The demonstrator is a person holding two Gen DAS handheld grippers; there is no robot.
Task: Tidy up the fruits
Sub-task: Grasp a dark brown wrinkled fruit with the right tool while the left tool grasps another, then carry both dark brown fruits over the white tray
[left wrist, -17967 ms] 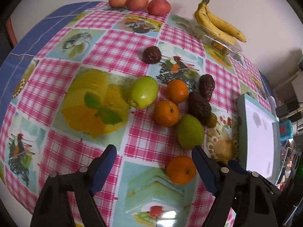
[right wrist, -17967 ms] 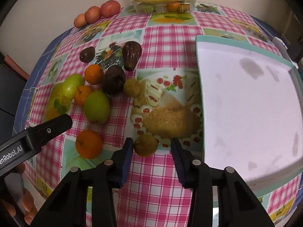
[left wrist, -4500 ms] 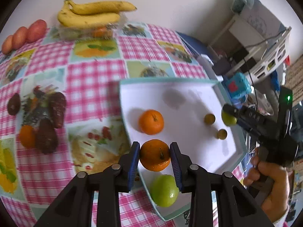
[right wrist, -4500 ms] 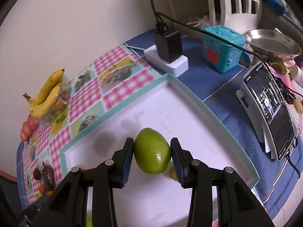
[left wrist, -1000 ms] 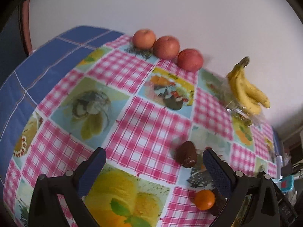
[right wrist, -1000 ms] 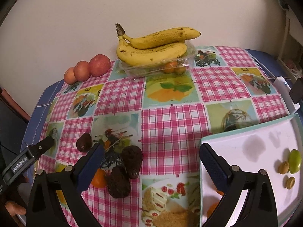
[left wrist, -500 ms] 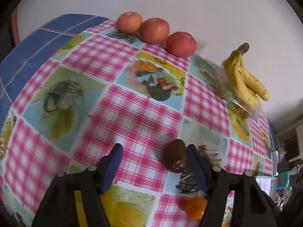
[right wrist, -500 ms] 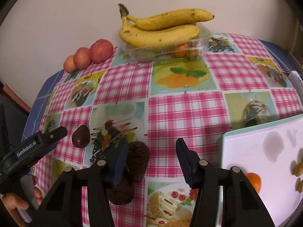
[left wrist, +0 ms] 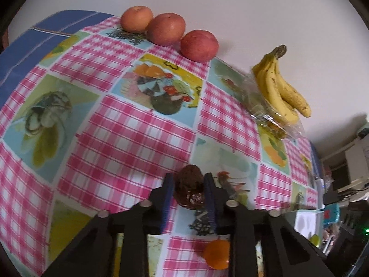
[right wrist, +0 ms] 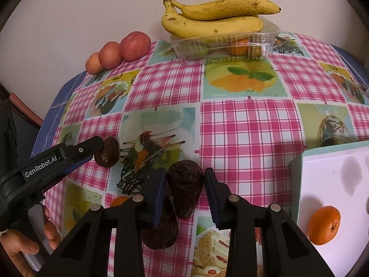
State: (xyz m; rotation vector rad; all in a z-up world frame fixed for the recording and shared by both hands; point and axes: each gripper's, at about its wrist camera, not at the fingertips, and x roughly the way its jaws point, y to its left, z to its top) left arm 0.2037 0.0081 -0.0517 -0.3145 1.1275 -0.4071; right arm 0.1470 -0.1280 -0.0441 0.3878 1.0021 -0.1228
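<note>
My left gripper [left wrist: 188,185] is shut on a small dark brown avocado [left wrist: 189,189] resting on the checked tablecloth; it also shows in the right wrist view [right wrist: 108,152] at the left gripper's tip [right wrist: 92,149]. My right gripper [right wrist: 184,184] has its jaws around a larger dark avocado [right wrist: 184,190], with small gaps at both pads. A second dark avocado [right wrist: 160,230] lies under its left finger. An orange [left wrist: 216,254] lies near the left gripper. The white tray [right wrist: 322,161] at the right holds an orange [right wrist: 324,225].
Three red apples [left wrist: 166,32] sit along the back wall, also in the right wrist view [right wrist: 120,50]. Bananas [right wrist: 212,18] lie on a clear plastic box [right wrist: 221,43] at the back. Clutter and electronics [left wrist: 341,196] stand beyond the table's right end.
My left gripper has closed onto the small avocado. My right gripper has moved forward and narrowed around the larger avocado.
</note>
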